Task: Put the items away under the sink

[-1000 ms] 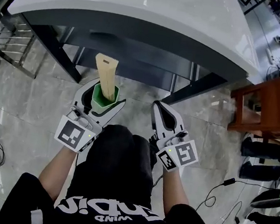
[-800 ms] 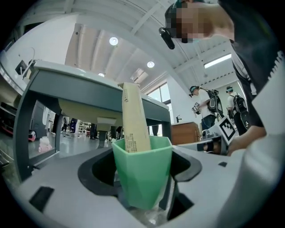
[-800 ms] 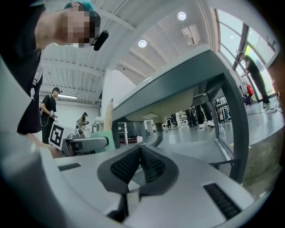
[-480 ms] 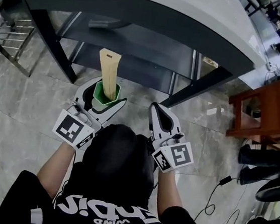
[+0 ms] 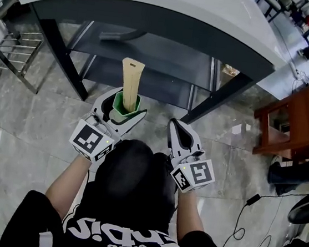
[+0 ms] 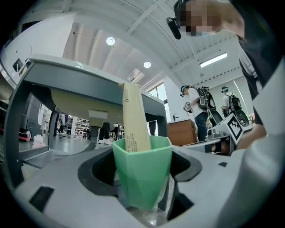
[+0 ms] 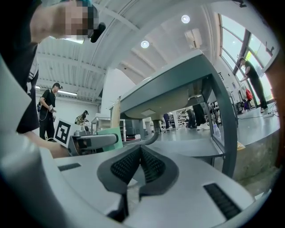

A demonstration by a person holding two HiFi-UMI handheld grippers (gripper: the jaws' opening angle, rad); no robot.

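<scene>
My left gripper (image 5: 123,112) is shut on a green faceted cup (image 5: 128,104), seen close up in the left gripper view (image 6: 142,176). A tall beige tube (image 5: 130,83) stands upright in the cup (image 6: 135,118). The cup hovers in front of the dark shelf (image 5: 152,50) under the grey sink counter (image 5: 158,3). My right gripper (image 5: 180,132) sits beside it to the right, shut with nothing between its ribbed pads (image 7: 151,165).
A drain pipe (image 5: 121,34) bends down onto the shelf under the counter. Dark frame legs (image 5: 62,53) flank the opening. A steel rack (image 5: 12,52) stands at left, a wooden cabinet (image 5: 297,121) at right. Other people (image 6: 198,107) stand in the background.
Both grippers have moved slightly forward and right towards the shelf under the sink, the left one carrying the cup and tube with it.
</scene>
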